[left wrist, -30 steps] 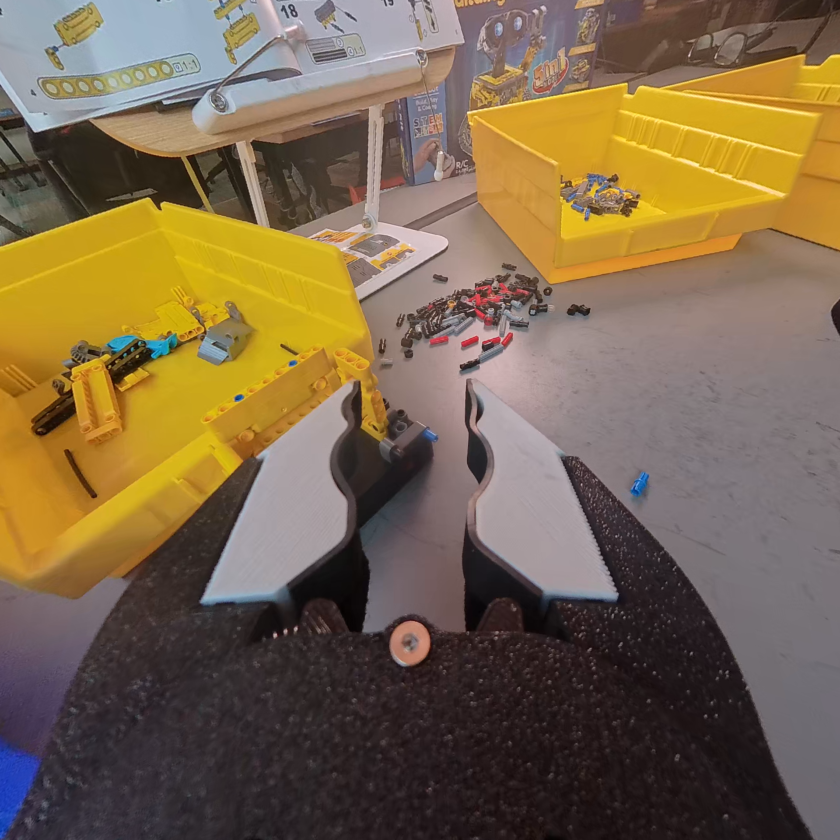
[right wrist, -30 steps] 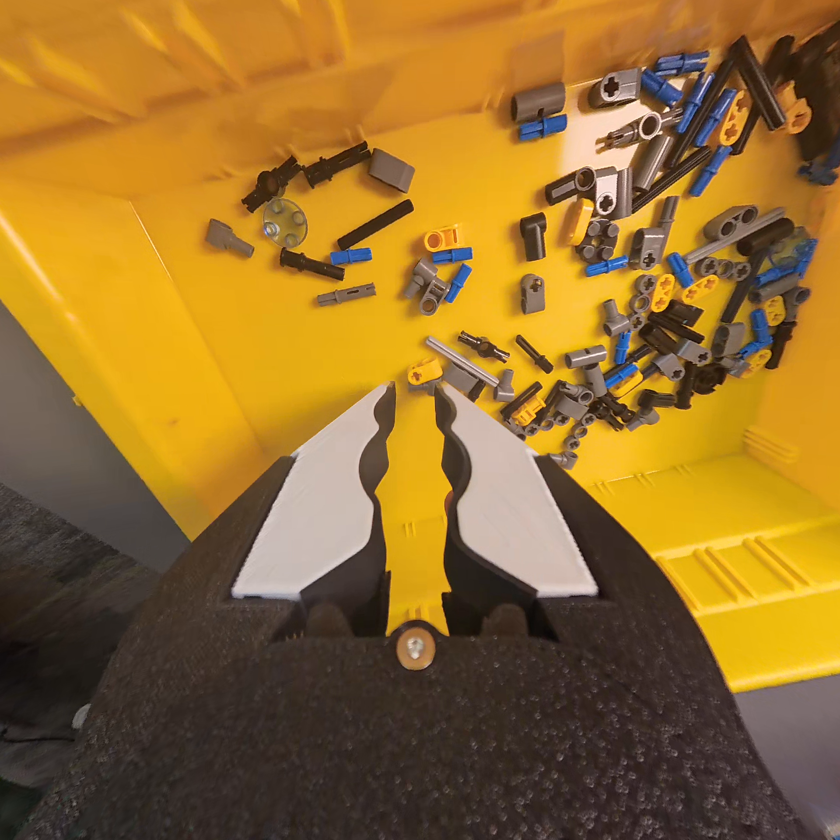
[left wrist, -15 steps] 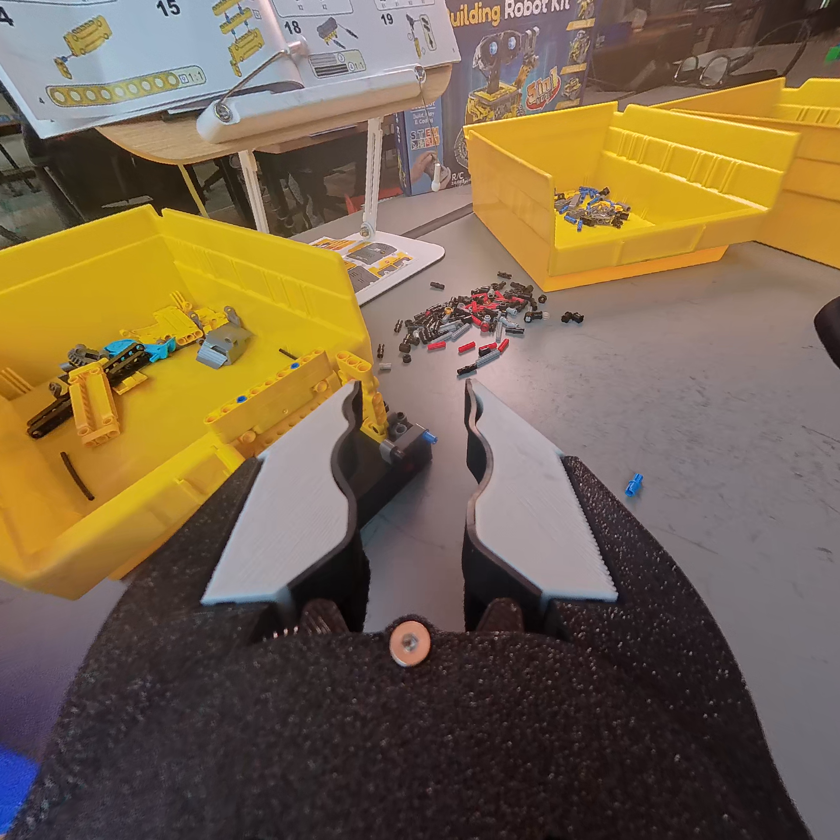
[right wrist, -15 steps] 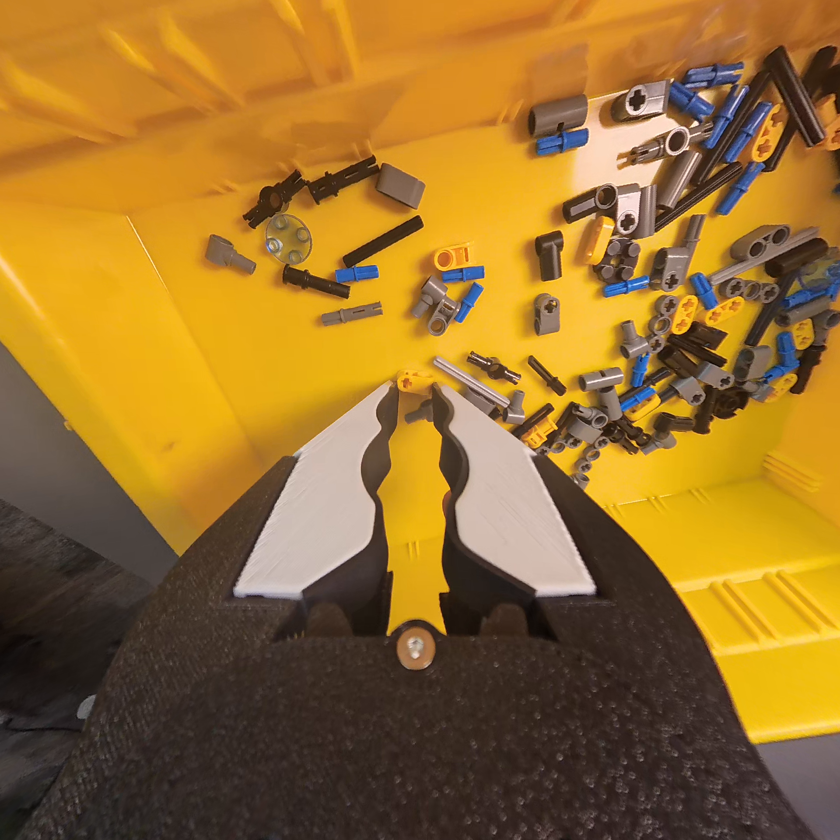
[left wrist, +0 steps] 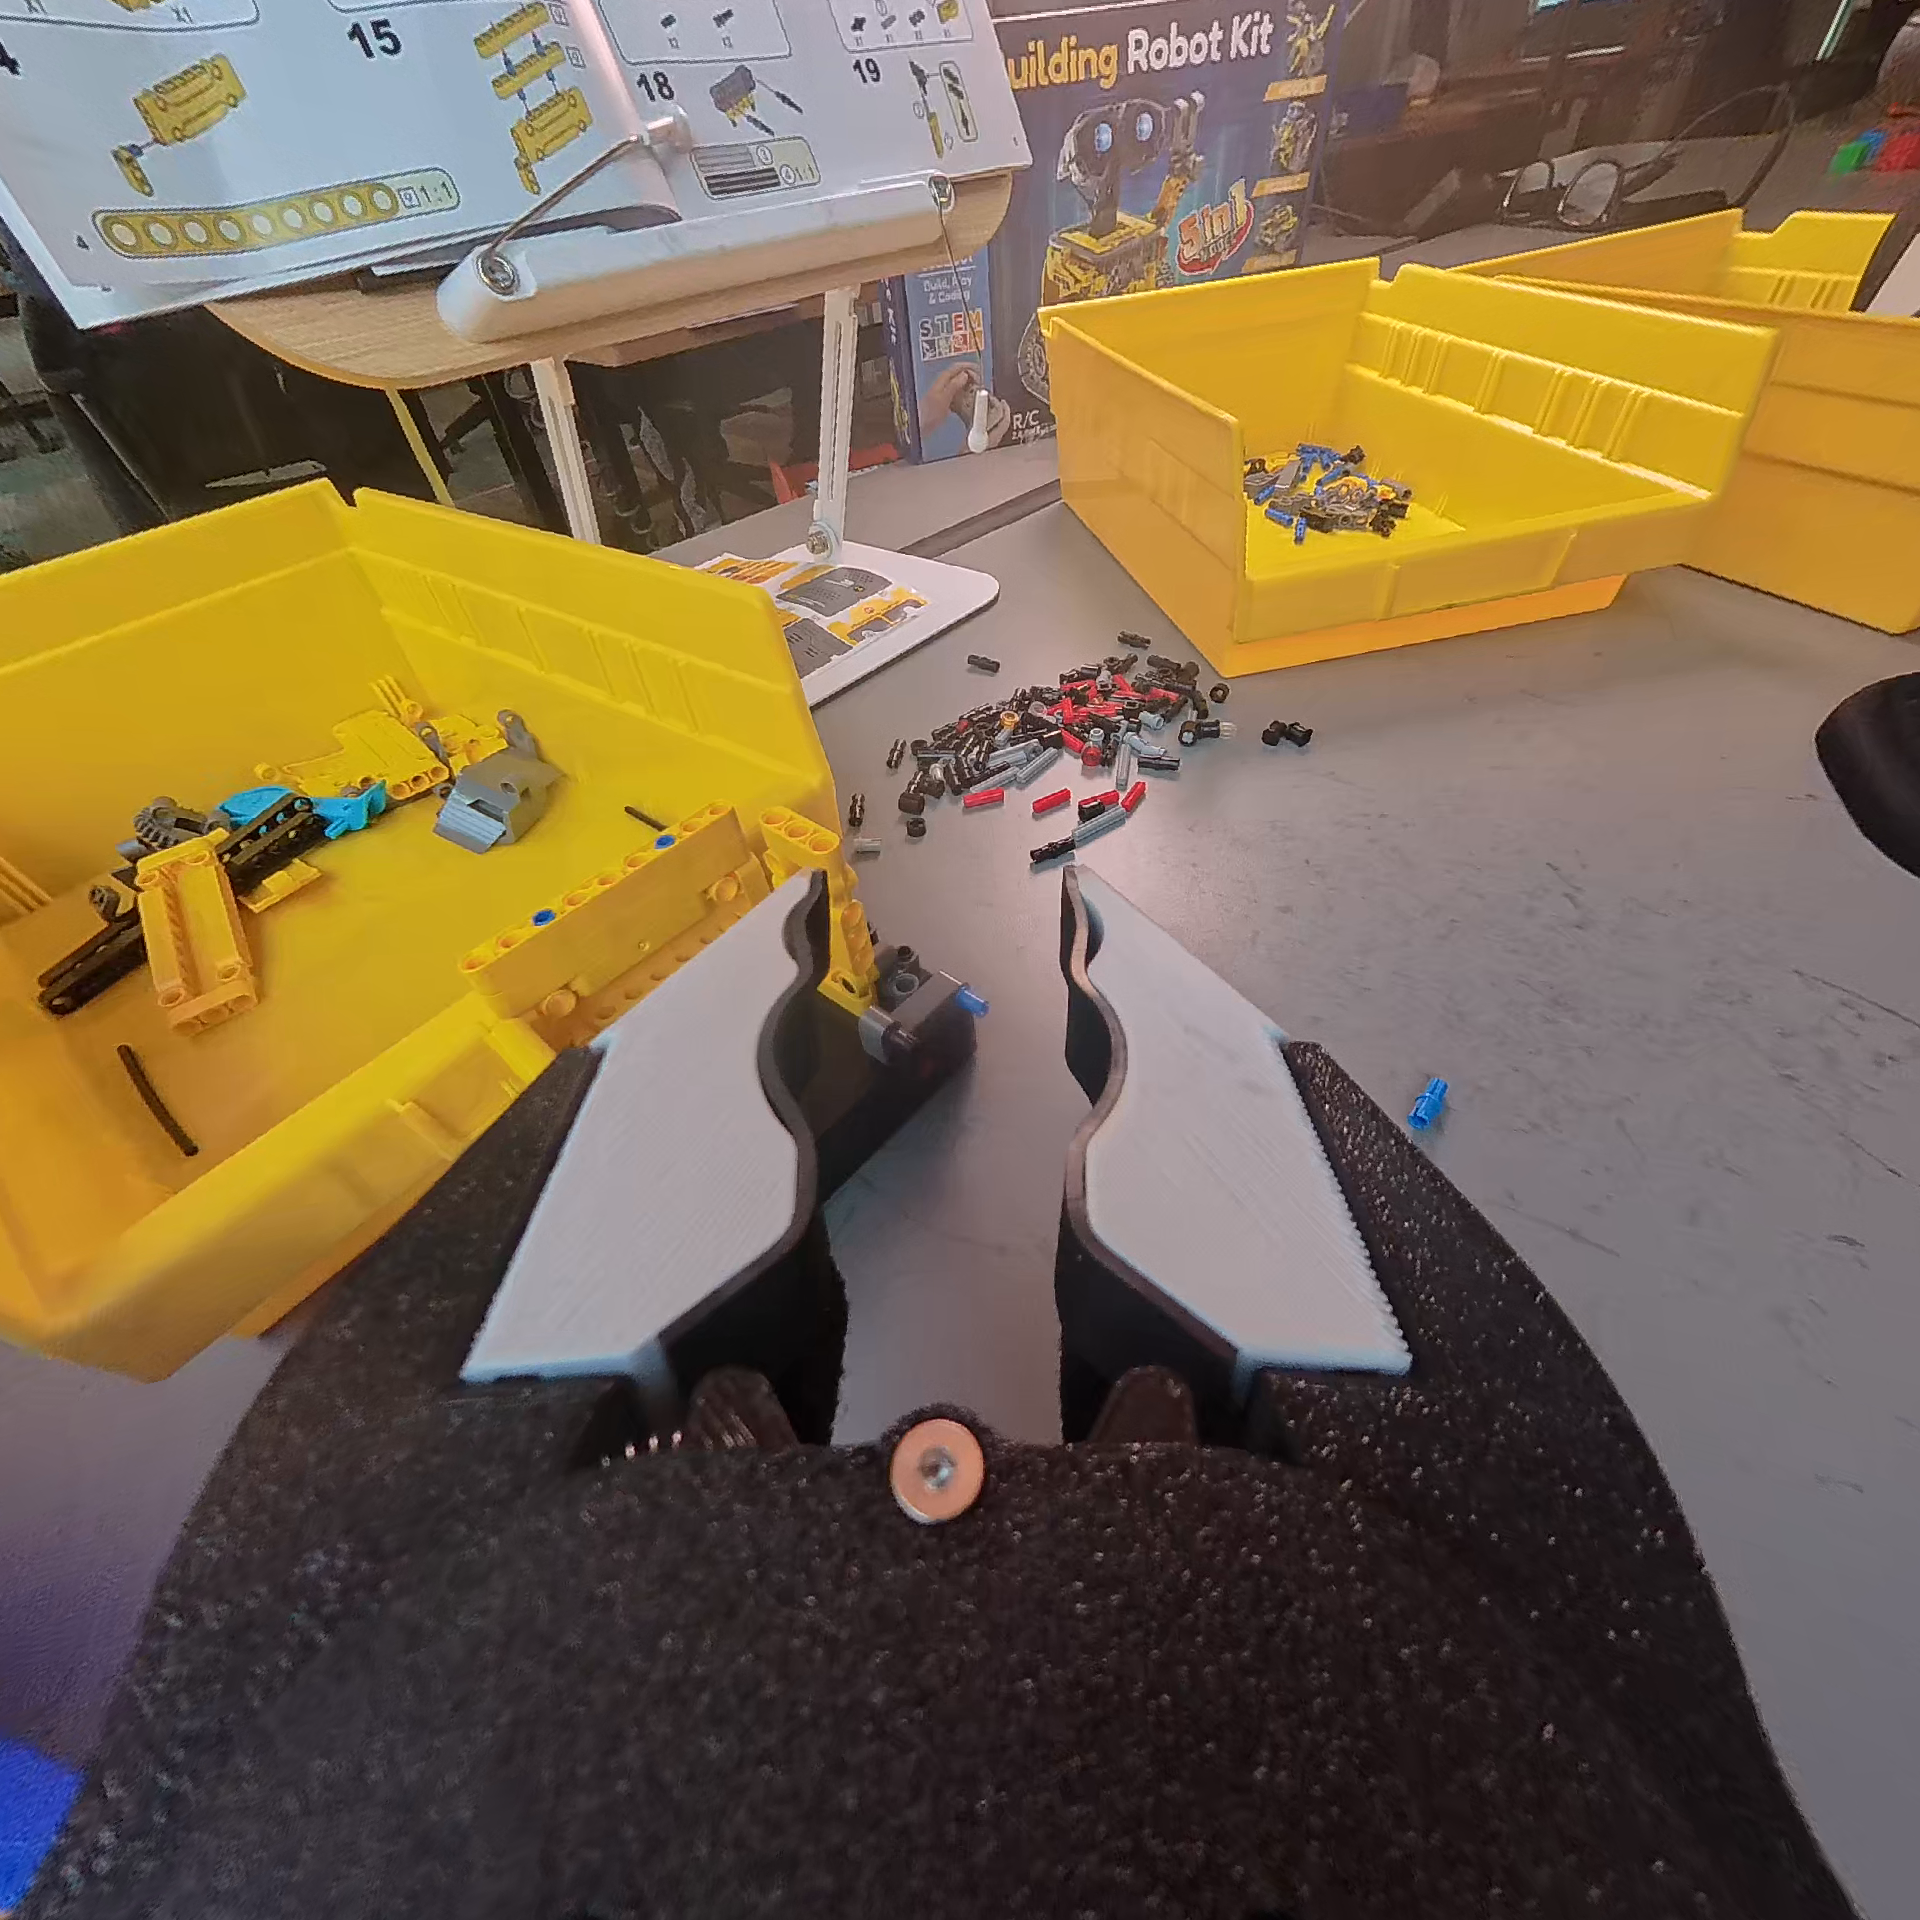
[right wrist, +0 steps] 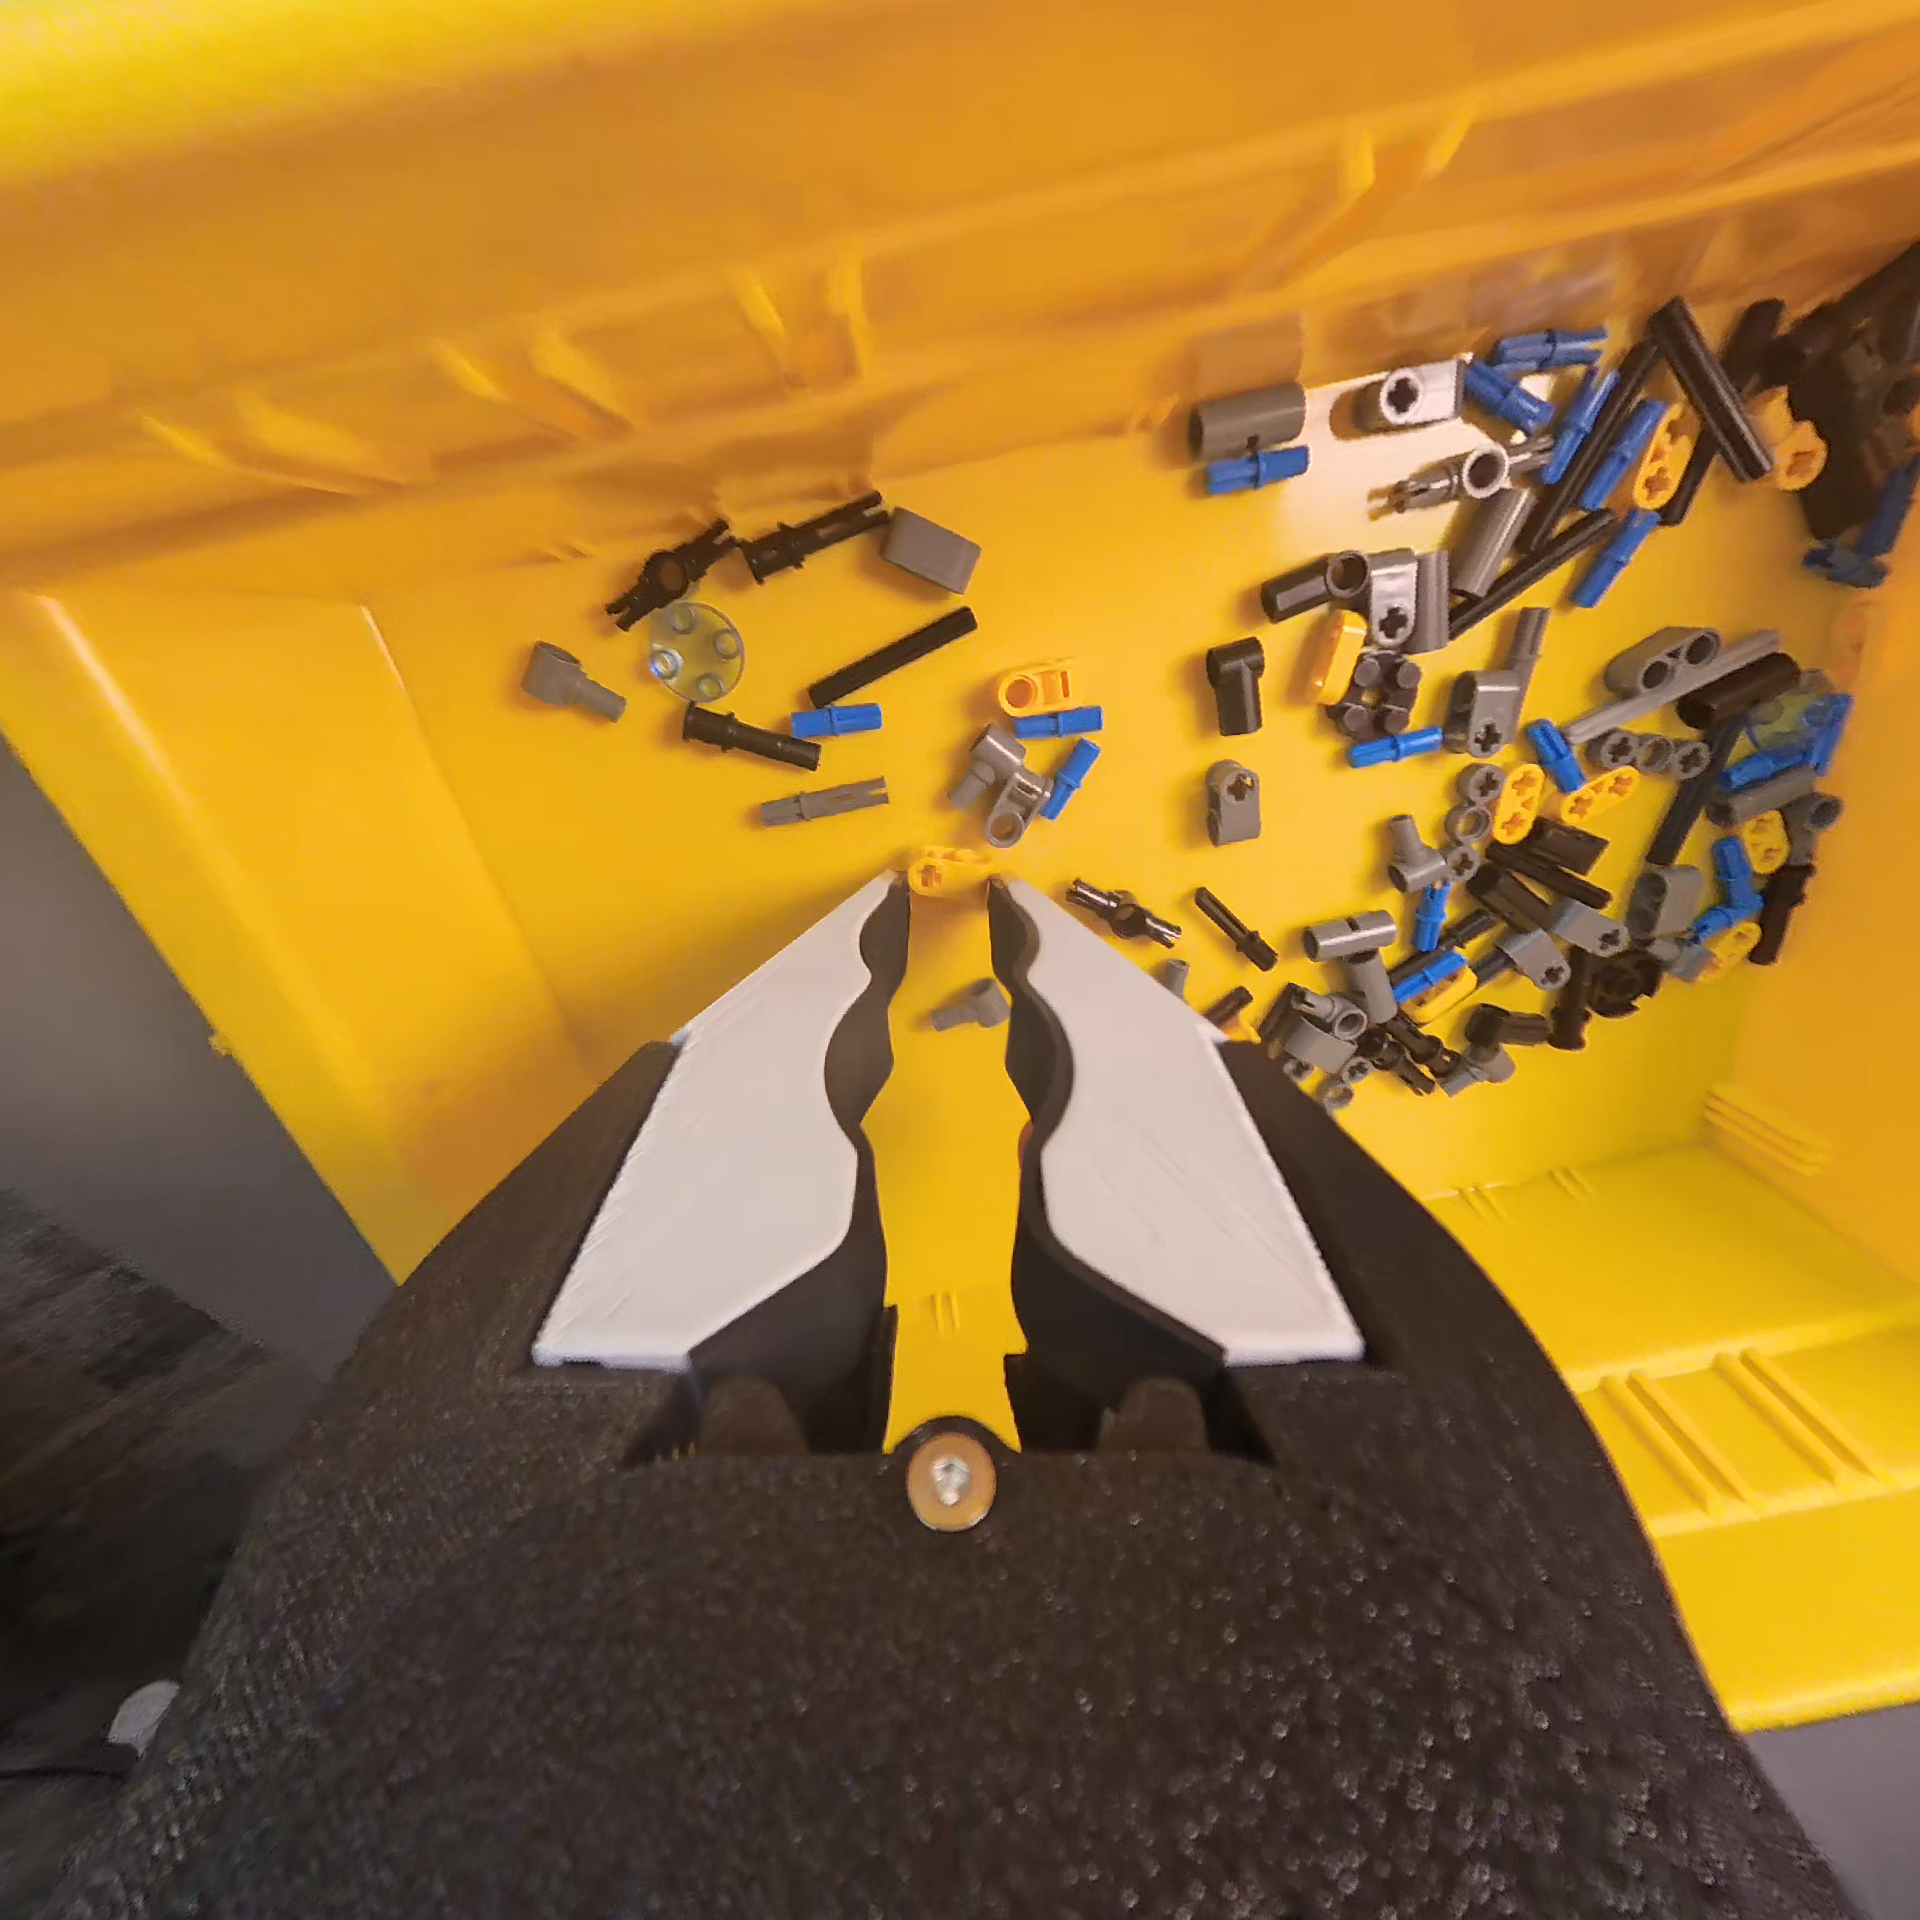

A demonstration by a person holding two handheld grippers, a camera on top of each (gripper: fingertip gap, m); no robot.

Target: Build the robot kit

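My right gripper (right wrist: 943, 883) hangs inside a yellow bin (right wrist: 312, 831). Its jaws are nearly together and pinch a small yellow connector (right wrist: 940, 865) at the tips, above the bin floor. A small grey connector (right wrist: 971, 1008) lies on the floor under the jaws. My left gripper (left wrist: 945, 883) is open and empty, low over the grey table (left wrist: 1558, 987). Its left finger (left wrist: 675, 1143) lies beside a part-built model of yellow beams and a black block (left wrist: 914, 1029), which leans on a near yellow bin (left wrist: 156, 1299).
Several grey, blue, black and yellow small parts (right wrist: 1558, 831) fill the right half of the right-hand bin. On the table are a pile of black and red pins (left wrist: 1060, 748), one loose blue pin (left wrist: 1429, 1101), a far yellow bin (left wrist: 1351, 436) and an instruction stand (left wrist: 520, 156). Left tips to right tips: about 50 cm. To the black block (left wrist: 914, 1029): left tips about 5 cm, right tips about 50 cm.
My right gripper moved left onto the small yellow connector, closed on it and rose from the bin floor. The left gripper stayed open and barely shifted.
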